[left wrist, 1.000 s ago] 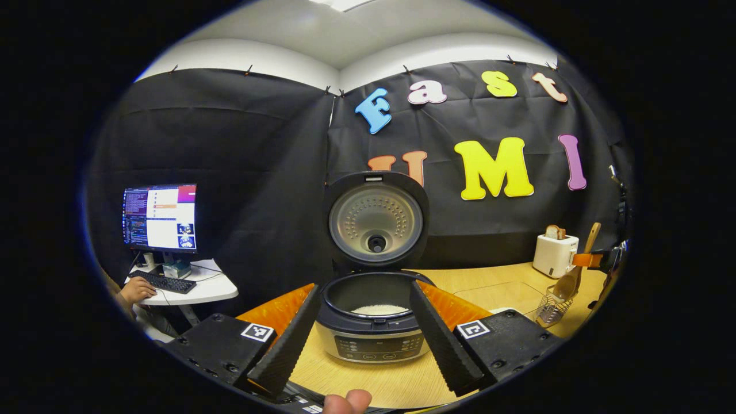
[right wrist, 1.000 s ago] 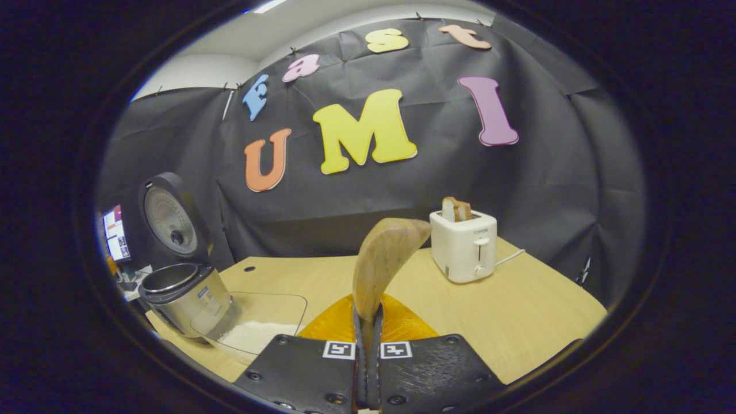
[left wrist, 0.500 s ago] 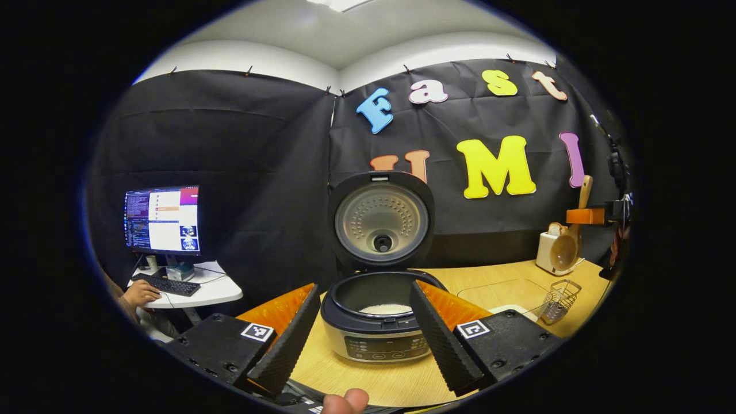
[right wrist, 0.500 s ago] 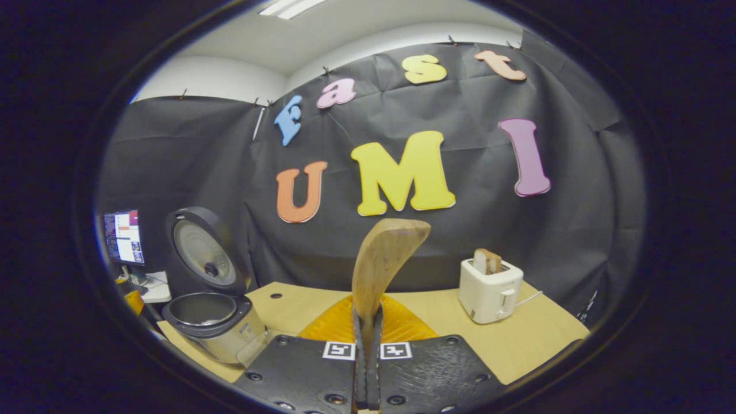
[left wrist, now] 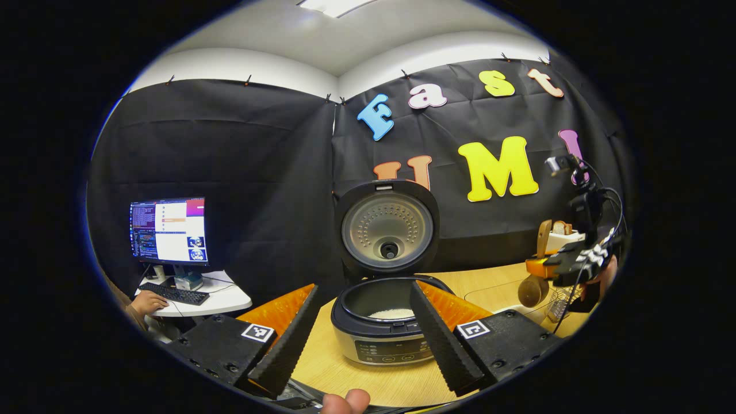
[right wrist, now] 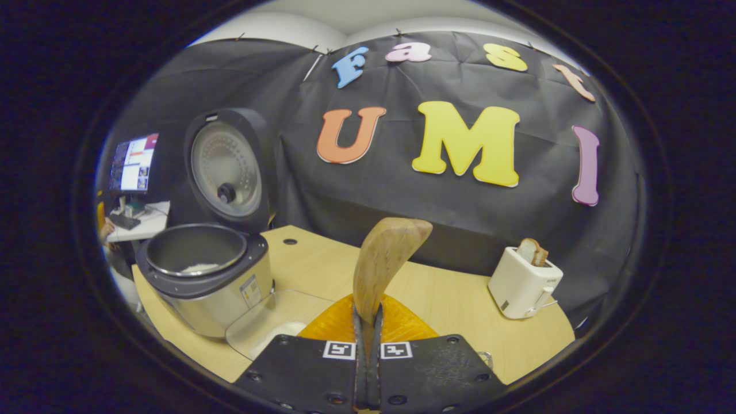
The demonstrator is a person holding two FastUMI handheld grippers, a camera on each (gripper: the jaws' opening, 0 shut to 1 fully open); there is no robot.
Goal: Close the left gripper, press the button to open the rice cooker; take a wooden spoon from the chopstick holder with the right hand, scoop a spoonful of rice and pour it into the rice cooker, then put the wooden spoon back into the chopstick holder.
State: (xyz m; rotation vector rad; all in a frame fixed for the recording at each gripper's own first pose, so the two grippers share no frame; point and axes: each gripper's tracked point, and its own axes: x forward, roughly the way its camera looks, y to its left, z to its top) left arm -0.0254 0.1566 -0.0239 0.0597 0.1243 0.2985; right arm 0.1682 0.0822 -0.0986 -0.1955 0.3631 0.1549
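Right gripper view: my right jaws (right wrist: 368, 368) are pinched tight on the handle of the light-brown wooden spoon (right wrist: 382, 261), whose long axis runs straight up and ahead from them. Just ahead and to the left of those jaws sits the clear shallow tray of white rice (right wrist: 276, 328), the next scoop target, I judge. Farther left stands the silver rice cooker (right wrist: 201, 276), its lid up. My left jaws (left wrist: 362, 339) gape wide, empty, framing that cooker. Both rest on the pale wood worktop (right wrist: 460, 310); a white toaster (right wrist: 523, 284) sits far right.
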